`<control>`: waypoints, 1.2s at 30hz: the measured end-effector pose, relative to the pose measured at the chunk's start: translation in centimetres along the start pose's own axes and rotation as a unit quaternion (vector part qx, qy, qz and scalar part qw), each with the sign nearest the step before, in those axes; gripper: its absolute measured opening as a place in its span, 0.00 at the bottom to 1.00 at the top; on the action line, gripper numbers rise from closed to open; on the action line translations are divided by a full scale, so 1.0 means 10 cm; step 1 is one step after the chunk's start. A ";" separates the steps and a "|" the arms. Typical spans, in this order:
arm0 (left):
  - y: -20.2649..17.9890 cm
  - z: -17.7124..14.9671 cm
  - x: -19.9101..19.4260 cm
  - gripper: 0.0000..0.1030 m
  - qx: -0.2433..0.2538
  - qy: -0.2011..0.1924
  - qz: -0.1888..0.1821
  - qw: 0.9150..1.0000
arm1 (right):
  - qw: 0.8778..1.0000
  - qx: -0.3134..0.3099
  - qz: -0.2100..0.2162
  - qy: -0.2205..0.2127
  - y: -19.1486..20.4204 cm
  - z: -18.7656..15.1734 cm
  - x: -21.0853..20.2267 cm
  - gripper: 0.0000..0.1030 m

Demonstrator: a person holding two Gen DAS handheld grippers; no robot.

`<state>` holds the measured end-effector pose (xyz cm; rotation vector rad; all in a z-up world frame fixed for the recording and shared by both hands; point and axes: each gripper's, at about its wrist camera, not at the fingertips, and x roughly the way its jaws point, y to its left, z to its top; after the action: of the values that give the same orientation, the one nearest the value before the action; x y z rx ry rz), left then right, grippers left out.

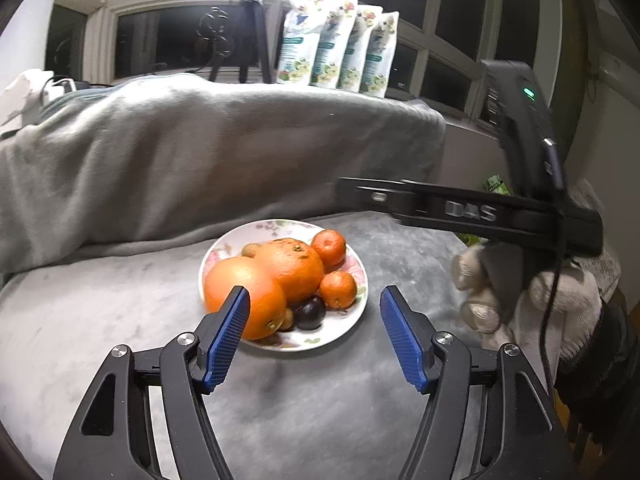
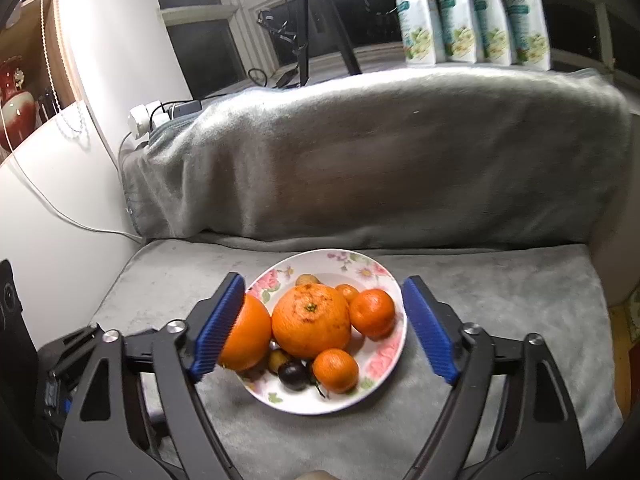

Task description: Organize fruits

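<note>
Nearest, the left hand-held gripper (image 1: pixel 314 300) and right hand-held gripper (image 2: pixel 323 291) both stand spread, gripping nothing. Just beyond them, the floral white ceramic plate (image 2: pixel 376 268) on the grey plush sofa seat (image 2: pixel 500 280) carries the round orange fruits (image 2: pixel 311 320) and a dark plum (image 2: pixel 293 375).

Home living room: blanket-covered sofa (image 2: pixel 400 152), windowsill pouches (image 2: pixel 472 12), red vase (image 2: pixel 16 92) on shelf.

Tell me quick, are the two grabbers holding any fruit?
Left gripper: open, holding nothing, above the flowered white plate of fruit.
Right gripper: open, holding nothing.
</note>
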<state>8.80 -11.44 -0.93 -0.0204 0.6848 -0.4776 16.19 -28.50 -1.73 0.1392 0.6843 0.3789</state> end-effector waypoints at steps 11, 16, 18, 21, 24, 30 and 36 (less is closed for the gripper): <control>0.12 -0.08 -0.27 0.79 -0.025 -0.017 0.040 0.999 | 0.997 -0.045 -0.065 -0.025 0.13 -0.33 -0.42 0.91; 0.16 -0.11 -0.28 0.80 -0.031 -0.015 0.061 0.998 | 0.996 -0.038 -0.074 -0.024 0.12 -0.48 -0.55 0.91; 0.17 -0.14 -0.30 0.80 -0.033 -0.012 0.064 0.997 | 0.996 -0.031 -0.080 -0.028 0.11 -0.53 -0.62 0.91; 0.17 -0.16 -0.32 0.80 -0.034 -0.011 0.074 0.997 | 0.995 -0.024 -0.087 -0.034 0.08 -0.58 -0.69 0.91; 0.18 -0.18 -0.36 0.80 -0.038 -0.011 0.077 0.996 | 0.995 -0.016 -0.092 -0.040 0.04 -0.62 -0.77 0.91; 0.20 -0.18 -0.39 0.80 -0.045 -0.008 0.085 0.995 | 0.994 -0.016 -0.103 -0.042 0.05 -0.65 -0.80 0.91; 0.21 -0.19 -0.44 0.80 -0.047 -0.012 0.090 0.995 | 0.993 -0.020 -0.105 -0.042 0.09 -0.65 -0.80 0.91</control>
<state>5.55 -7.43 -0.10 -0.0528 0.6774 -0.2718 6.03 -30.75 -1.79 0.0429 0.6015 0.1829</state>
